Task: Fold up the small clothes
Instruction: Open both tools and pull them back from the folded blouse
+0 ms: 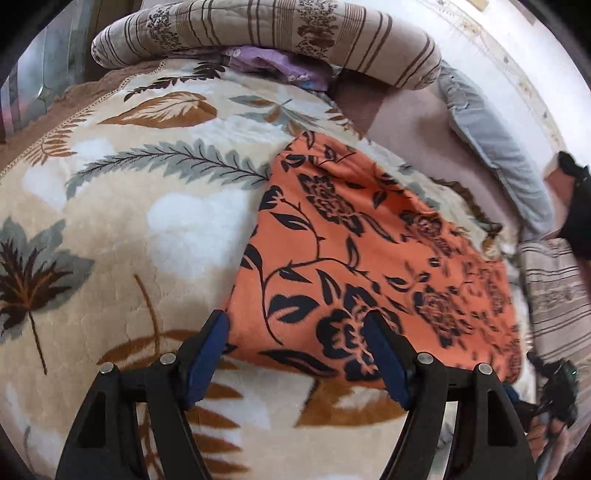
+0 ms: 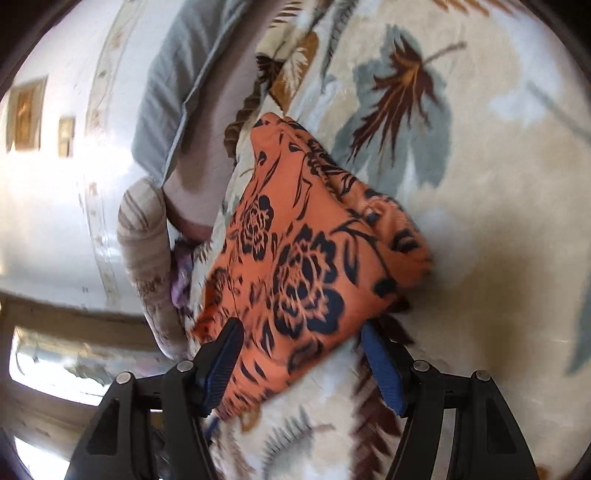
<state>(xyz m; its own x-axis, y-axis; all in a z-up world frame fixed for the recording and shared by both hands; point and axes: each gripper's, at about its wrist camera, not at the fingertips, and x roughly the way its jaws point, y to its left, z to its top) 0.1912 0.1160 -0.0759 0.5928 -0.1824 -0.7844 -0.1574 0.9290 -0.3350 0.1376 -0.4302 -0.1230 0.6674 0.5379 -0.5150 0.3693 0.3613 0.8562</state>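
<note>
We hold both claws, left claw (image 1: 295,332) and right claw (image 2: 299,347), spread over the orange cloth's (image 1: 369,258) near edge on the blanket (image 1: 147,221), pinching nothing, ready to fold.

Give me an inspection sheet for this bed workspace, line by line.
Surface: cream fleece blanket with leaf print covering the bed.
Job's things: orange cloth with black flower print, lying flat on the blanket, partly folded.
Clutter: purple garment under a striped beige bolster; grey pillow.
Grippers: left hand-held gripper open at the cloth's near edge; right hand-held gripper open, cloth between its fingers.
Cables: nothing seen.
Surroundings: white wall.
</note>
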